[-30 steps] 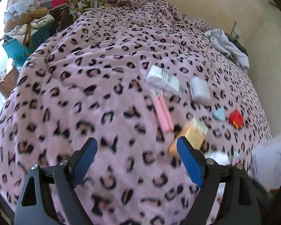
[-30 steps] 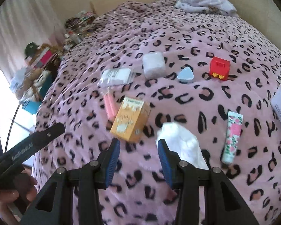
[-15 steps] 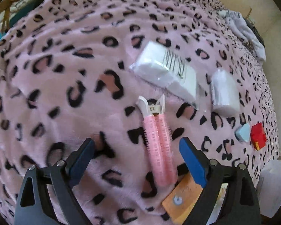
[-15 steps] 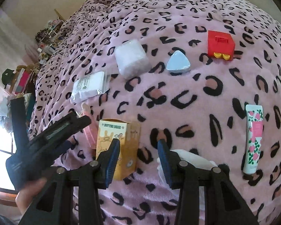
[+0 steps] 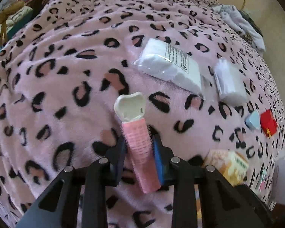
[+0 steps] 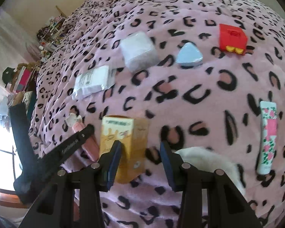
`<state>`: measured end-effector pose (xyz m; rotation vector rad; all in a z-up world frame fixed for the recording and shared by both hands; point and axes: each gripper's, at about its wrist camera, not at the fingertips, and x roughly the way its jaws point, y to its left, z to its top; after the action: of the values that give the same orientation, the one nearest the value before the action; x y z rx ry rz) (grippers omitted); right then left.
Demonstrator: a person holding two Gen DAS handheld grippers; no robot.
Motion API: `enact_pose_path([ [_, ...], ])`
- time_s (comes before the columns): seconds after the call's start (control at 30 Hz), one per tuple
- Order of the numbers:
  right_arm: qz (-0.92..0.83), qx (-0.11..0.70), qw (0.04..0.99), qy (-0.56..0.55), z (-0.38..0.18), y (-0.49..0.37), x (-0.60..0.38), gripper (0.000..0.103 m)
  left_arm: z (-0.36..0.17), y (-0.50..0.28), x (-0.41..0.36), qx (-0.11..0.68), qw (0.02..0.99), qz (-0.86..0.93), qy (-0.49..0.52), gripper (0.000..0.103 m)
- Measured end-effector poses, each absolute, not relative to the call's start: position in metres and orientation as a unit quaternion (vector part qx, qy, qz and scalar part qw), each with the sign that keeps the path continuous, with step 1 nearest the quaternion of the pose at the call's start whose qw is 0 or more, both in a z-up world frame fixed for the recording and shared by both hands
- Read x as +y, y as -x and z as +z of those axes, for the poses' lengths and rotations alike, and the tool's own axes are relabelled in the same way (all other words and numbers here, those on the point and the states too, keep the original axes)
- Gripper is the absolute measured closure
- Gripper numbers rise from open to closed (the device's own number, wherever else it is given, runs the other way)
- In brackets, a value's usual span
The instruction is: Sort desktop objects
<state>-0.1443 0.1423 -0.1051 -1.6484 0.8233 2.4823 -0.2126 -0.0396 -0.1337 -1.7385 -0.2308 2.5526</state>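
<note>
Left wrist view: the left hand-held gripper (image 5: 139,157), jaws just closed from wide, clamps the pink hair clip (image 5: 140,152) at lower centre on the bed blanket (image 5: 66,95); the first pick has begun. Right wrist view: the right hand-held gripper (image 6: 140,161) hangs part-open, empty, beside the yellow box (image 6: 123,144) at lower centre.

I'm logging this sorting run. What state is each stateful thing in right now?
left gripper: fingers just closed on the pink hair roller clip
right gripper: open, holding nothing
yellow box: standing, closed
red box: closed
floral tube: lying flat
</note>
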Motion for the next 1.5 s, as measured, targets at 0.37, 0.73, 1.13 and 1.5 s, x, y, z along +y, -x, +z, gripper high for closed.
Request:
enact_pose_path([
  [0.37,0.798,0.240,0.045,0.551,-0.107,0.159,0.111,0.056,-0.114,0.174,-0.070,-0.093,0.046,0.834,0.543,0.075],
  [0.73,0.792,0.252,0.020,0.556,-0.135,0.187,0.109,0.036,-0.130,0.182,-0.079,-0.128,0.039,0.826,0.548,0.075],
  [1.13,0.806,0.286,-0.043,0.517,-0.136,0.177,0.110,0.053,-0.133,0.181,-0.081,-0.166,0.034,0.827,0.536,0.077],
  [1.5,0.838,0.253,-0.068,0.479,-0.090,0.136,0.129,0.053,-0.087,0.147,-0.078,-0.157,0.060,0.850,0.499,0.079],
])
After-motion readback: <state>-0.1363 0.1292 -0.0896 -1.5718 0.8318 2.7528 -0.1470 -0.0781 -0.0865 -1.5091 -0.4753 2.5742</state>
